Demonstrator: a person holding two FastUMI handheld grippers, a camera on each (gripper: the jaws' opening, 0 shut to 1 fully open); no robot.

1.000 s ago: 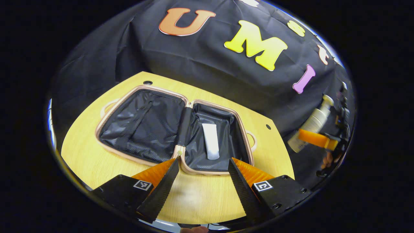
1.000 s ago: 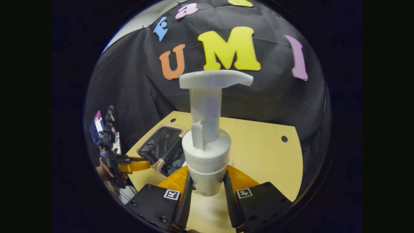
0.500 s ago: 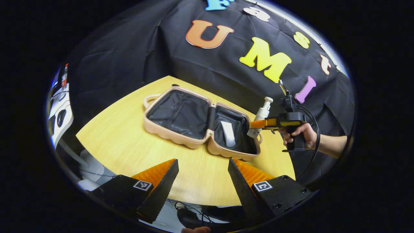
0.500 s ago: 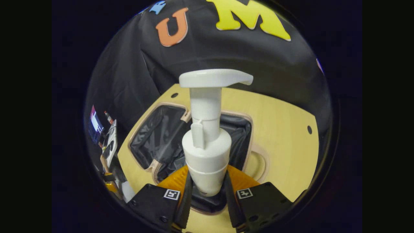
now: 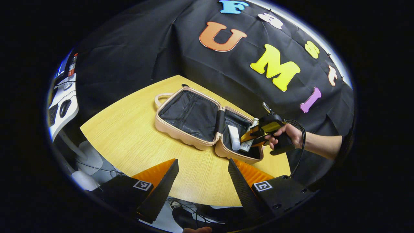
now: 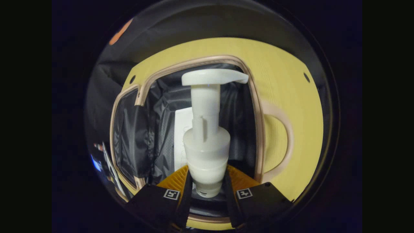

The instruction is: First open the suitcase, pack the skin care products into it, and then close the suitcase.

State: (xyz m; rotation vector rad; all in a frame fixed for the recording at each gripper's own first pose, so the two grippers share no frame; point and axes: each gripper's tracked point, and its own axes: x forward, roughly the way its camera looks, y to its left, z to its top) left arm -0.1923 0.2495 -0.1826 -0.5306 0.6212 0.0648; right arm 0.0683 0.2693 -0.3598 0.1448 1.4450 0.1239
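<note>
Suitcase (image 5: 207, 124) open on table (image 5: 129, 129). Right gripper (image 6: 207, 191) clamped on pump bottle (image 6: 207, 145), over tube (image 6: 181, 136), partly hidden. Left gripper (image 5: 202, 181) spread wide, empty.

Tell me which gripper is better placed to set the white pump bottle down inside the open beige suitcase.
The right gripper: it is shut on the white pump bottle, held over the open beige suitcase beside the white tube. The left gripper is open, hanging back at the wooden table's near edge.
</note>
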